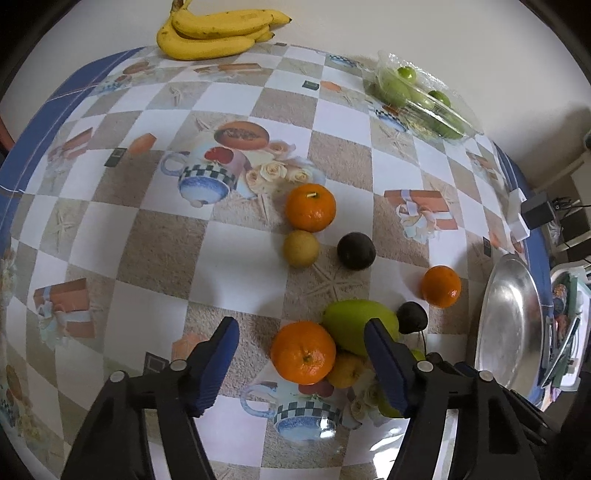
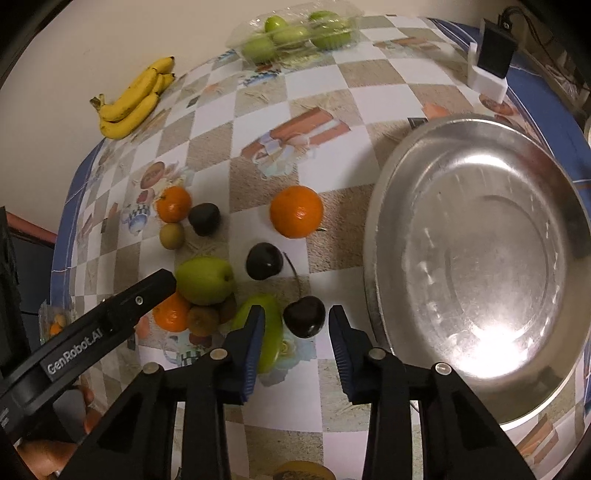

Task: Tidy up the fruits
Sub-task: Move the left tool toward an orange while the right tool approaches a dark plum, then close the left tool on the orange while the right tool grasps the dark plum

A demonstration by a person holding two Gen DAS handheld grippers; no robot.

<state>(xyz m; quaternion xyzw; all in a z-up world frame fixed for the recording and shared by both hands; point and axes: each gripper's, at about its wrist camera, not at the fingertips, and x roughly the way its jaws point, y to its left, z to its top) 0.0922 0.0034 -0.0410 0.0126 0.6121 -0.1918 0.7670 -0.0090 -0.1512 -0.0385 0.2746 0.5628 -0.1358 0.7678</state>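
Loose fruit lies on a checkered tablecloth. In the left wrist view my left gripper [image 1: 301, 334] is open, its jaws on either side of an orange [image 1: 303, 352] that touches a green apple [image 1: 356, 325] and a small yellow fruit [image 1: 347, 369]. In the right wrist view my right gripper [image 2: 297, 319] is open around a dark plum [image 2: 304, 316], beside a green pear [image 2: 267, 332]. A large empty steel bowl [image 2: 476, 266] stands right of it. The left gripper's arm [image 2: 110, 314] shows at the left.
Other oranges [image 2: 296, 211] [image 2: 173, 204], dark plums [image 2: 265, 261] [image 2: 204, 219] and a small yellow-green fruit [image 2: 172, 235] lie mid-table. Bananas [image 2: 135, 99] and a clear box of green fruit [image 2: 295, 31] sit at the far edge. A black device [image 2: 495, 55] stands far right.
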